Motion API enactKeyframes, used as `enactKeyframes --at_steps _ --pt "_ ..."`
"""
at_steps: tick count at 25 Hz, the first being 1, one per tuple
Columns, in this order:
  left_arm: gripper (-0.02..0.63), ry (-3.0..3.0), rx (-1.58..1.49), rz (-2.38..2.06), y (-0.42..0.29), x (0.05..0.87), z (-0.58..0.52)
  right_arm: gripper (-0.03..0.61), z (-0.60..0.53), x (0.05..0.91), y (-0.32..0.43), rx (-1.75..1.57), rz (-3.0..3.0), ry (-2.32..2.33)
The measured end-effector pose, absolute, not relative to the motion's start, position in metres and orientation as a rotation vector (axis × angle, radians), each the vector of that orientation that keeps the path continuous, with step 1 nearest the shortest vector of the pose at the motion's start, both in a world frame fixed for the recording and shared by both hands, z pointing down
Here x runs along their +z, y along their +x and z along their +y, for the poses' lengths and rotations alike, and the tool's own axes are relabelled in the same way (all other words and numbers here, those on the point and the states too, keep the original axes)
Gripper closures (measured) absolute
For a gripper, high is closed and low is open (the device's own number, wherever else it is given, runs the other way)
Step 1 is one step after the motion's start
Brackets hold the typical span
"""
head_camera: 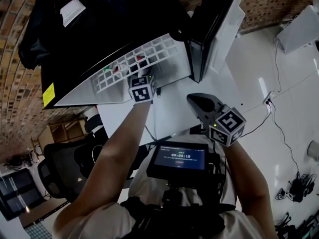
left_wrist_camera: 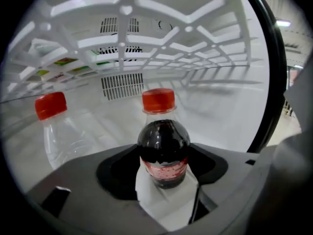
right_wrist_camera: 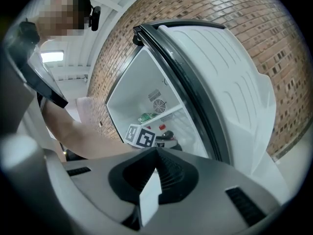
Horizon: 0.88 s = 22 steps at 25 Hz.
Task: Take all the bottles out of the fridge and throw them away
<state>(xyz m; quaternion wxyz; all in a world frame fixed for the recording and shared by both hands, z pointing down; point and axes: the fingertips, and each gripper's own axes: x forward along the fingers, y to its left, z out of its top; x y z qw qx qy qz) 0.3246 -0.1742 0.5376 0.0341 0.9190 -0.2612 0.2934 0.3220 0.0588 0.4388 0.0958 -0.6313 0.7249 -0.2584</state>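
A dark cola bottle with a red cap stands on the fridge floor, between the jaws of my left gripper. The jaws are open, with a gap on each side of the bottle. A clear bottle with a red cap stands to its left. From the head view, the left gripper reaches into the open fridge under the white wire shelf. My right gripper hangs outside, in front of the fridge door, shut and empty. In the right gripper view its jaws meet, and the right gripper points at the fridge.
Green-labelled packets lie on the shelf above the bottles. The black door seal runs down the right side. A black office chair and a wooden shelf unit stand at my left. Cables trail across the white floor at the right.
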Motion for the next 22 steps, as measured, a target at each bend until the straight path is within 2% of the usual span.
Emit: enactKeyframes --at_steps 13,22 --pt "0.298 2.892 0.877 -0.469 0.245 0.509 -0.070 0.575 0.038 0.432 0.300 -0.727 2.246 -1.734" --pt "0.298 2.843 0.646 -0.609 0.151 0.458 -0.054 0.575 0.016 0.432 0.244 -0.741 2.415 -1.545"
